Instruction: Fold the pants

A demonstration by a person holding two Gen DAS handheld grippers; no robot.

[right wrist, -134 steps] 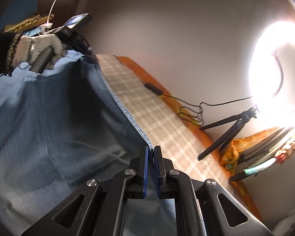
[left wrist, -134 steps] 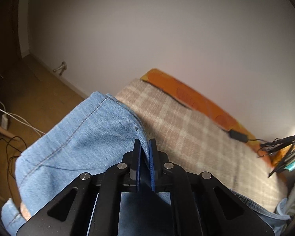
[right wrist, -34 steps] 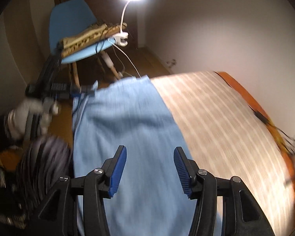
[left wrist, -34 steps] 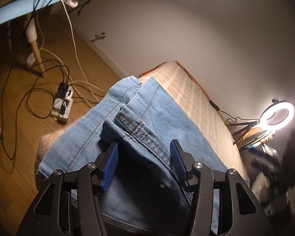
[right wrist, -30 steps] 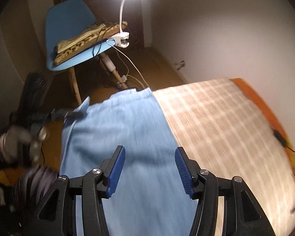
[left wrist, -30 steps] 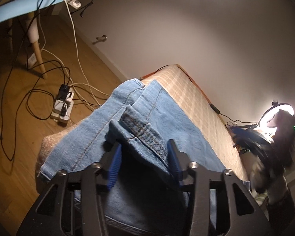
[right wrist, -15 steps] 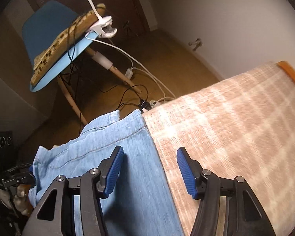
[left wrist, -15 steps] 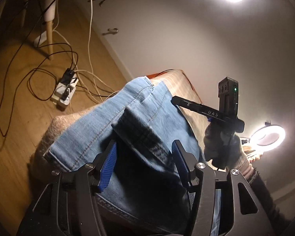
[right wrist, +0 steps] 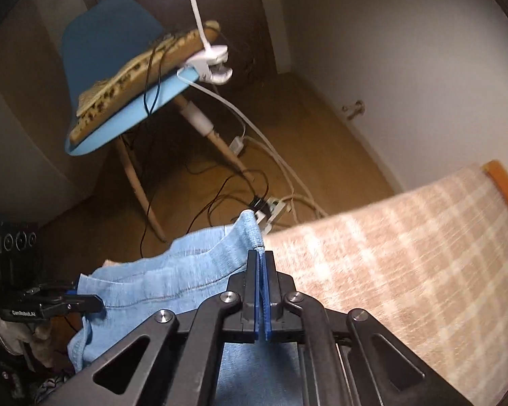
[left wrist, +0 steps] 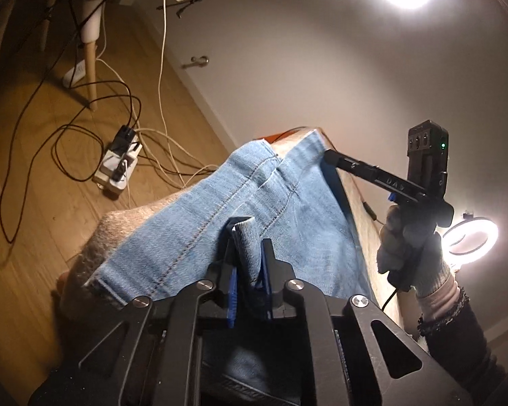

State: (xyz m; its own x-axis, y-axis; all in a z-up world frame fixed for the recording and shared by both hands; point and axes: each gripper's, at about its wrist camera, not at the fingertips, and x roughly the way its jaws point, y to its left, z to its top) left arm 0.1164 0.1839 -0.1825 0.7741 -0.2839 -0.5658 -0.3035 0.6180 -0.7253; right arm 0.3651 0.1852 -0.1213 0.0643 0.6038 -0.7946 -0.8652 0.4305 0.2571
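On the plaid bed (right wrist: 406, 264), both hand-held grippers (left wrist: 249, 264) (right wrist: 260, 282), open a moment ago, now pinch the pants (left wrist: 301, 223).

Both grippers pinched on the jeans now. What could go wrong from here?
1. The left gripper holds only a narrow bunched ridge of the jeans; it may slip on lifting.
2. The right gripper bites right at the hem corner; a tug may pull it free.
3. Jeans overhang the plaid bed end above floor cables; dropped fabric could slide off.

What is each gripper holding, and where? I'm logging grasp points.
Left gripper pinches a raised fold of the jeans; right gripper clamps their edge by the plaid cover.
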